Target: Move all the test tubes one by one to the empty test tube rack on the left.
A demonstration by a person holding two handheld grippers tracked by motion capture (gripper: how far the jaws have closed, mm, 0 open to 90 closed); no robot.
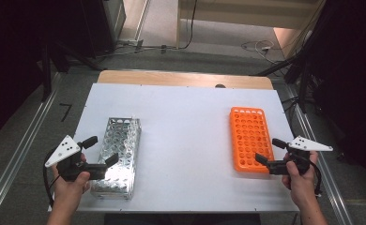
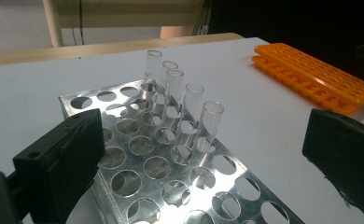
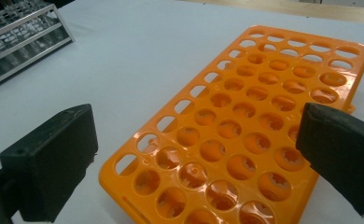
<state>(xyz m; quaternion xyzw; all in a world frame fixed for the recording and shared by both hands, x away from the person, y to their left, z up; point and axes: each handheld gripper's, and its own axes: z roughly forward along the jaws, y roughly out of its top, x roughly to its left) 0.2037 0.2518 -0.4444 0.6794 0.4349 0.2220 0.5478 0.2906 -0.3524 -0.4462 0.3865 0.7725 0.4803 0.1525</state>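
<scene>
A shiny metal tube rack (image 1: 118,154) lies on the left of the white table. Several clear glass tubes (image 2: 191,109) stand upright in a row of its holes. My left gripper (image 1: 100,150) hovers at the rack's near left corner, open, with nothing between its jaws (image 2: 203,158). An orange plastic tube rack (image 1: 250,138) with vacant holes (image 3: 245,135) lies on the right. My right gripper (image 1: 270,151) is open at that rack's near right corner, also holding nothing.
The white table top (image 1: 186,136) stretches between the two racks. A bare wooden strip (image 1: 186,78) runs along its far edge. Metal rails (image 1: 21,150) flank the table on the floor, and cables (image 1: 261,47) lie beyond it.
</scene>
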